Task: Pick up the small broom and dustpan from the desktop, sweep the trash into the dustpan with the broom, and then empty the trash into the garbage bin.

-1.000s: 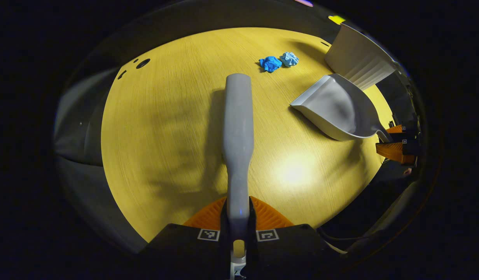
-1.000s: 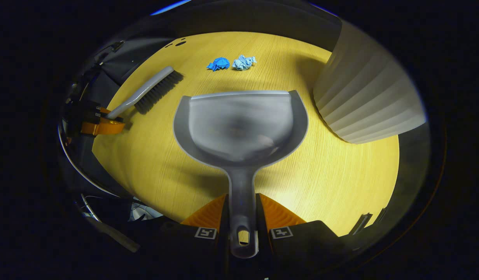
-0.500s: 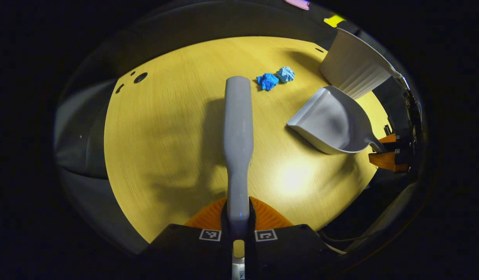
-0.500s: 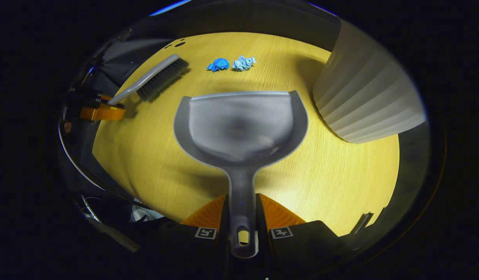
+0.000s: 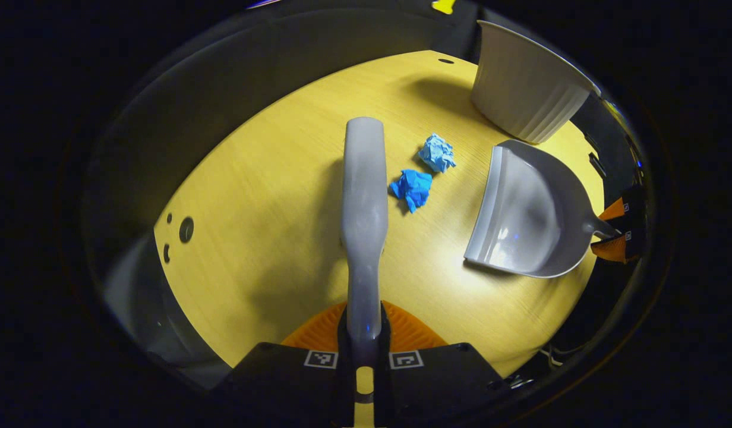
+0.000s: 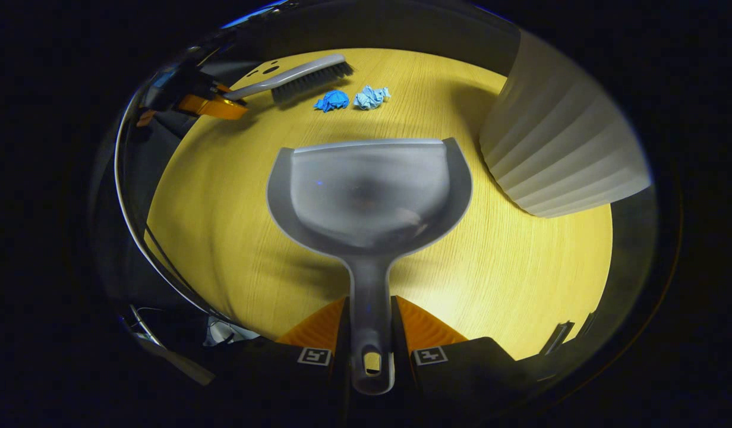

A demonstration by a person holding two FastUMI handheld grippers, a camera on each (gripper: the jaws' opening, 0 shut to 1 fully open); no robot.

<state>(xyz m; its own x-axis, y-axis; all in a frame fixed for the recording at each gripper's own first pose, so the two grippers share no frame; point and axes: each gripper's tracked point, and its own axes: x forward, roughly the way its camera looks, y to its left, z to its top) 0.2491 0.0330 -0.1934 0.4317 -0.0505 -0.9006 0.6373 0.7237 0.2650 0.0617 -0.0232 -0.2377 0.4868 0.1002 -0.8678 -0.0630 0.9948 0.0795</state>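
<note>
In the left gripper view my left gripper [image 5: 364, 333] is shut on the handle of the grey broom [image 5: 362, 202], which points forward over the yellow table [image 5: 253, 226]. Just right of the broom head lie a dark blue paper wad [image 5: 412, 188] and a light blue one [image 5: 437, 153]. Farther right, the grey dustpan [image 5: 529, 217] faces them with its open lip. In the right gripper view my right gripper [image 6: 371, 333] is shut on the dustpan [image 6: 369, 190] handle. Beyond its lip sit both wads [image 6: 333, 100] [image 6: 370, 97], with the broom [image 6: 294, 76] bristles just behind them, held by the left gripper [image 6: 214, 104].
A white ribbed garbage bin [image 5: 523, 89] stands at the table's far right corner; in the right gripper view the bin [image 6: 559, 142] is close on the right of the dustpan. Small holes [image 5: 186, 229] mark the table near its left edge.
My left gripper has swung the broom across the table until its head sits right beside the two wads. The dustpan and right gripper have barely moved.
</note>
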